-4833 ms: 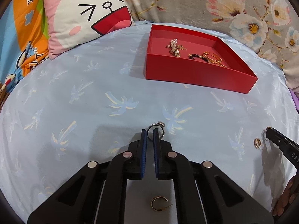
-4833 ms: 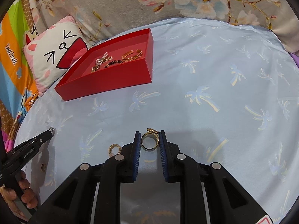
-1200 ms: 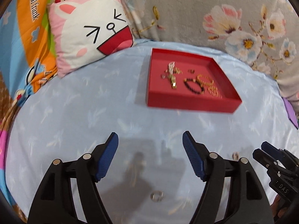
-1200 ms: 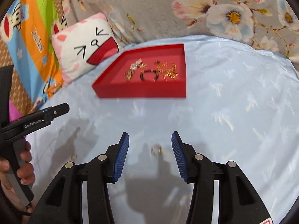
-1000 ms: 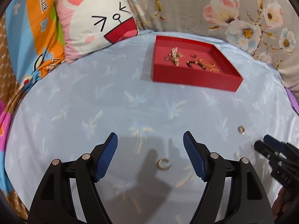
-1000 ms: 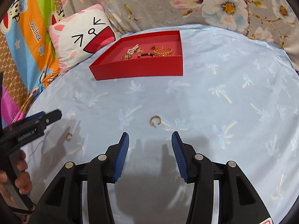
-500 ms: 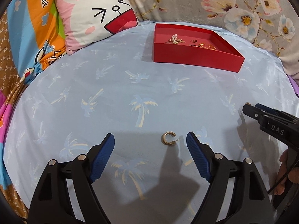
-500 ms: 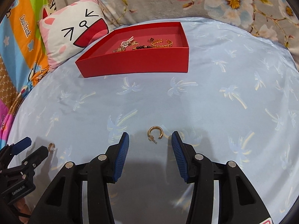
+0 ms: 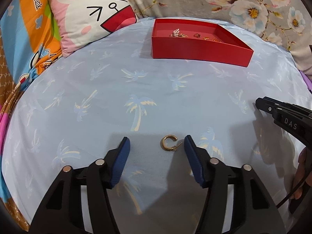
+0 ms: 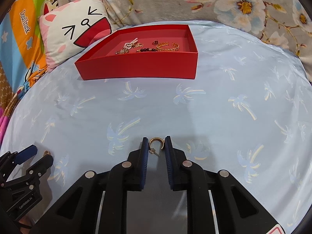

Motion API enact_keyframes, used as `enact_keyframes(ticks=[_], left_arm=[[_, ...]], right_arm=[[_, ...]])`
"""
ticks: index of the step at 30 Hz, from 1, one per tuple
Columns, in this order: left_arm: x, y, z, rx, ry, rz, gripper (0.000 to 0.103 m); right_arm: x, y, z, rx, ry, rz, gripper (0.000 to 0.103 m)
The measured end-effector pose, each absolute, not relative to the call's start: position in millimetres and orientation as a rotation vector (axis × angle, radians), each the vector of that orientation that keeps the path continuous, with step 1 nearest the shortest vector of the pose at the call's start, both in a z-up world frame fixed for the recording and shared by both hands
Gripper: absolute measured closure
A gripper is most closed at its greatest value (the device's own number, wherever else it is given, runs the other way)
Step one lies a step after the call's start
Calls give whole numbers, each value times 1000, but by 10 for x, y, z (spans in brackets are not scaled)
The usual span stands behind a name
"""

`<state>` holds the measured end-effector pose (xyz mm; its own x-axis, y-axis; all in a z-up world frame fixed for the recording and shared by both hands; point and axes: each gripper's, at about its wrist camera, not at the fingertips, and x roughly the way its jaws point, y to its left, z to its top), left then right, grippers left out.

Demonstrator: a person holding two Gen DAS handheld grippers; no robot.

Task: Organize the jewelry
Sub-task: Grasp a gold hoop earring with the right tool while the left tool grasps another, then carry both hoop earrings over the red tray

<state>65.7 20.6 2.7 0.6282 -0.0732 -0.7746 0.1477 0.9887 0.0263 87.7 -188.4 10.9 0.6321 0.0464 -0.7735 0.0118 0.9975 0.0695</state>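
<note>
A red tray (image 9: 198, 50) (image 10: 140, 68) with several gold and beaded pieces stands at the back of the blue palm-print bedsheet. A gold hoop earring (image 9: 168, 143) lies between the wide-open fingers of my left gripper (image 9: 156, 146), nearer its right finger. In the right wrist view a second gold hoop earring (image 10: 155, 142) sits between the fingertips of my right gripper (image 10: 155, 144), whose fingers stand narrowly apart close on both sides of it. The left gripper (image 10: 37, 156) shows at the lower left there, with its earring (image 10: 46, 152) between its tips.
A cartoon cat pillow (image 9: 93, 15) (image 10: 76, 31) leans at the back left beside a colourful blanket (image 9: 23, 29). A floral cushion (image 9: 253, 5) runs along the back. The right gripper (image 9: 282, 117) enters the left wrist view from the right.
Both grippers dropped their rings in the tray earlier and came back low over the sheet. Over the last second my right gripper has narrowed around its earring; the left stays wide open.
</note>
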Motion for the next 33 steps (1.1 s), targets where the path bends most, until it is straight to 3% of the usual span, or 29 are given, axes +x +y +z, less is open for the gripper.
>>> enact_keyframes(ticks=[8,13,25,33], left_arm=[[642,173,36,90,876,-152,66],[642,179,50,69,878,-181,83],[624,229,133,-18,902,-248,83],[617,276,497,-43,854,-257,83]], right_arm=[[876,-1908,118,89,884,30,87],[871,-1920,113,103,882,41,87],[778,-1924,175,134,869,68,87],[604,-1932,572,146,796,97,87]])
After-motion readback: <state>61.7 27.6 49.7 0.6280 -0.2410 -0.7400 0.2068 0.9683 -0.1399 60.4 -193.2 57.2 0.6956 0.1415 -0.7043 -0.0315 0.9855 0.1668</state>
